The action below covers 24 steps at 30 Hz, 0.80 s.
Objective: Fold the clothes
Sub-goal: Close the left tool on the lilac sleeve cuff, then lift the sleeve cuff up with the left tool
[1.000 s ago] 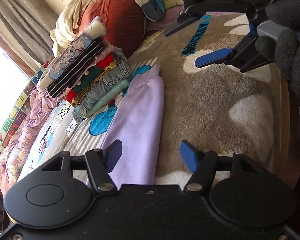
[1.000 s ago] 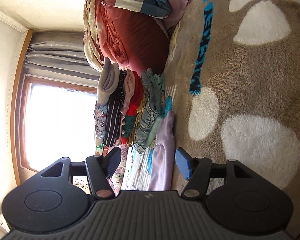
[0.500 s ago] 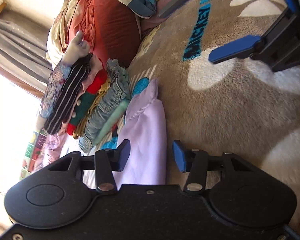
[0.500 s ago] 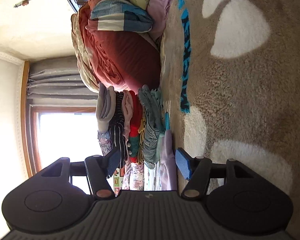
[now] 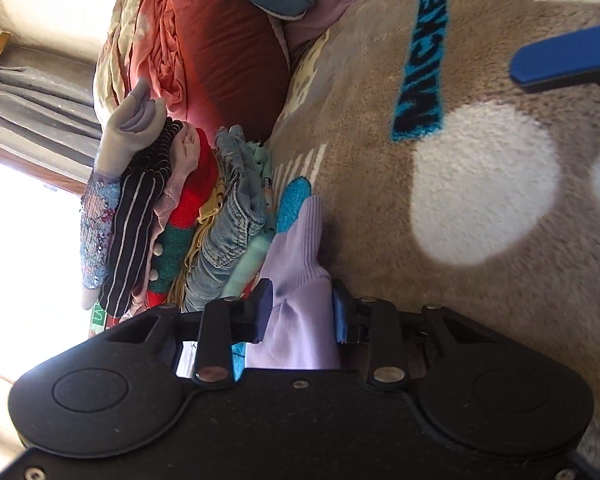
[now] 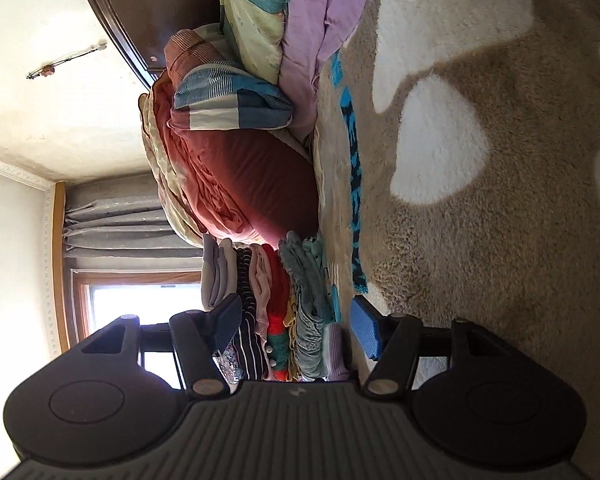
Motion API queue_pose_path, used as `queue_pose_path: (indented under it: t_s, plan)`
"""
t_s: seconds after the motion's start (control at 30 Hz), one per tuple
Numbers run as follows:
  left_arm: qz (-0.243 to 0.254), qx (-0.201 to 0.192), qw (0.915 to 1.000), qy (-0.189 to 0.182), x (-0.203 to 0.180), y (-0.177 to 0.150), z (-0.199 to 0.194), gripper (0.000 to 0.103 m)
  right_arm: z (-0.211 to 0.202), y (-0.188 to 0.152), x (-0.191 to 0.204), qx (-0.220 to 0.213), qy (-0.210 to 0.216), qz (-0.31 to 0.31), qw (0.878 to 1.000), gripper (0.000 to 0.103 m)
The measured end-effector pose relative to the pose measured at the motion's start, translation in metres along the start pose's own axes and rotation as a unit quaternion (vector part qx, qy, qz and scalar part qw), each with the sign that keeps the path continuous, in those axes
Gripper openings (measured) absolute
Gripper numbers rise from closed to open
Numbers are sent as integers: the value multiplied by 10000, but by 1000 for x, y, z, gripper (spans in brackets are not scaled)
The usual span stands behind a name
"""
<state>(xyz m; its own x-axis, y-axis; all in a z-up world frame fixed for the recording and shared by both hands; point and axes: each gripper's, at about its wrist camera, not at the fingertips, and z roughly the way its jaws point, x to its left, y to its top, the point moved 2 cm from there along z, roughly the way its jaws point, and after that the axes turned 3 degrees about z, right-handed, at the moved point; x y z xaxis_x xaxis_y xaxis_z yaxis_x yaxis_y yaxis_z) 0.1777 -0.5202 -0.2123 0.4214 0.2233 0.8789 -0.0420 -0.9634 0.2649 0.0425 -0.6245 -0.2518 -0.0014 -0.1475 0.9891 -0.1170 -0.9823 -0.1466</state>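
A bed is being covered by a shaggy tan blanket (image 5: 380, 184) patterned with white patches and blue lettering, and it is being shown rolled sideways in both views, with a bright window and grey curtains (image 6: 119, 220) at the left edge. Bedding is being heaped in the upper middle of each frame: a rust-red quilt (image 5: 227, 60) and a blue-and-white striped pillow (image 6: 227, 100).

A stack of folded clothes (image 5: 171, 216) is being seen left of centre in the left wrist view, with striped, red, denim and mint layers pressed together. Just beside it, toward the blanket, a lilac garment (image 5: 300, 280) is lying with its ribbed hem pointing up the frame.

The left claw (image 5: 302, 316) is being closed at the lower middle of its frame, and the lilac fabric is being bunched between its blue pads (image 5: 264, 304), which are touching the cloth on both sides. A blue finger of the other tool is being shown at the upper right edge of that frame.

The right claw (image 6: 300, 328) is being held open at the lower middle of its own view; the stack and the lilac edge are being seen beyond the gap, and nothing is being gripped by it.
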Motion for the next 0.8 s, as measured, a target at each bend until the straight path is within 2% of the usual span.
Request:
queue_pose_path:
  t_s: [0.1, 0.2, 0.37, 0.5, 0.63, 0.8]
  plan:
    - [-60, 163, 9998, 58, 1, 4, 9, 26, 2, 0, 0, 0, -14, -23, 10000, 60]
    - [-112, 279, 9995, -10, 2, 7, 13, 14, 3, 0, 1, 5, -34, -75, 10000, 60]
    - [-304, 229, 9992, -78, 13, 3, 9, 11, 2, 0, 1, -34, 3, -100, 9999, 60]
    - [-641, 84, 9977, -203, 34, -4, -4, 10, 0, -1, 2, -97, 33, -126, 9999, 60]
    - [-1310, -18, 9903, -473, 68, -16, -19, 10, -3, -5, 7, -142, -2, -327, 9994, 62]
    - [-2264, -127, 9703, -848, 112, -41, -35, 10, -7, -17, 21, -93, -40, -850, 9963, 62]
